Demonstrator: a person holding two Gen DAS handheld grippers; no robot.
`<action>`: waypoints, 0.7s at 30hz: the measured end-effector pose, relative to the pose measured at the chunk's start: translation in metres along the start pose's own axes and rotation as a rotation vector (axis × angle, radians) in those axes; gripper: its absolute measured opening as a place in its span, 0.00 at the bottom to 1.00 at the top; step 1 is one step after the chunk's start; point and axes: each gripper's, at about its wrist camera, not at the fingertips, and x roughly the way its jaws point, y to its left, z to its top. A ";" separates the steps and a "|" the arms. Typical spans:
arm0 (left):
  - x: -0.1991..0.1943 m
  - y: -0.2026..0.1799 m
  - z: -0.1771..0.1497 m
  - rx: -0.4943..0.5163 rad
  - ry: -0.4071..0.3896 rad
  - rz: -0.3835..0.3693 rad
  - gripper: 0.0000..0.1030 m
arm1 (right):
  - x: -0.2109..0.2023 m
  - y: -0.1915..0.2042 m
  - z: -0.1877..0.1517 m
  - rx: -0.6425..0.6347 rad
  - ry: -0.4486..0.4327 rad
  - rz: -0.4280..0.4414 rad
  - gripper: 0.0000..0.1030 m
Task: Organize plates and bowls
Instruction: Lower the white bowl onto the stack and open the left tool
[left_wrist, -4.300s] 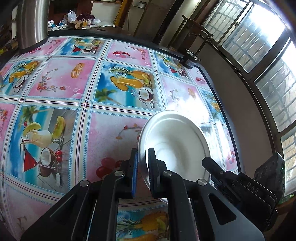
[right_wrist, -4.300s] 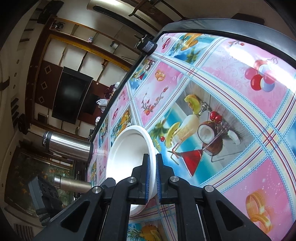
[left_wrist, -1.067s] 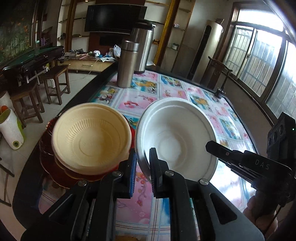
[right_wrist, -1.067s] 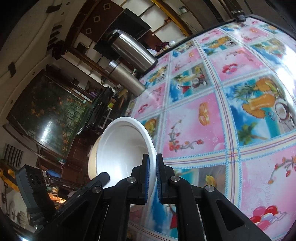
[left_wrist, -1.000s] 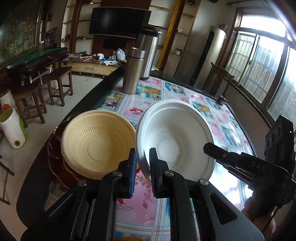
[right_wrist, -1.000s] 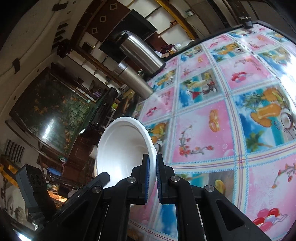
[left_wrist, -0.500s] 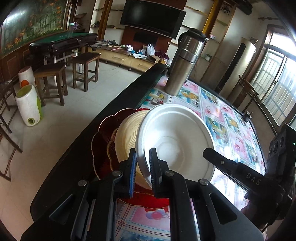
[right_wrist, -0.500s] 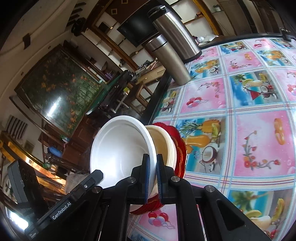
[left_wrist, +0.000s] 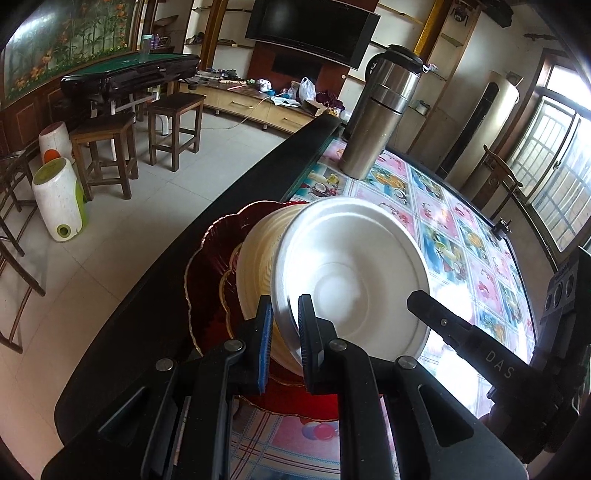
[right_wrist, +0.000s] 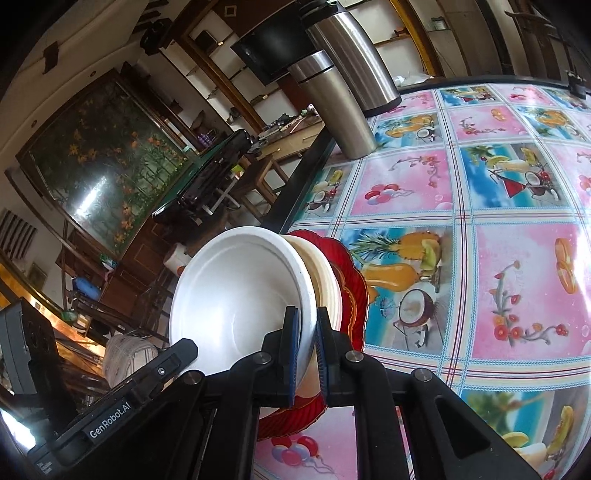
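Fruit-print pink and blue tablecloth (right_wrist: 461, 236) is carrying a stack: scalloped red glass plates (left_wrist: 214, 258) under a cream ribbed bowl (left_wrist: 258, 251). Both the left gripper (left_wrist: 285, 332) and right gripper (right_wrist: 303, 347) are pinching opposite rims of a white foam bowl (left_wrist: 351, 277), which is sitting in the cream one.

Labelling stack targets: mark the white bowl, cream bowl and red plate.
white bowl (left_wrist: 354, 280), left wrist view, inner floor.
cream bowl (left_wrist: 258, 266), left wrist view, ribbed outer wall.
red plate (left_wrist: 210, 258), left wrist view, scalloped rim.

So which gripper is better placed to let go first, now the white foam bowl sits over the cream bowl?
Probably either: left gripper and right gripper both clamp the white foam bowl's rim, already nested over the cream ribbed bowl.
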 end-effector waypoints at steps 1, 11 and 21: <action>-0.001 0.000 -0.001 0.002 -0.010 0.015 0.11 | 0.000 0.001 0.000 -0.010 -0.003 -0.006 0.12; -0.018 -0.002 -0.005 0.045 -0.136 0.144 0.57 | -0.018 -0.009 0.000 -0.044 -0.088 -0.014 0.45; -0.065 -0.036 -0.028 0.221 -0.407 0.296 0.80 | -0.080 -0.066 0.000 -0.078 -0.255 0.026 0.57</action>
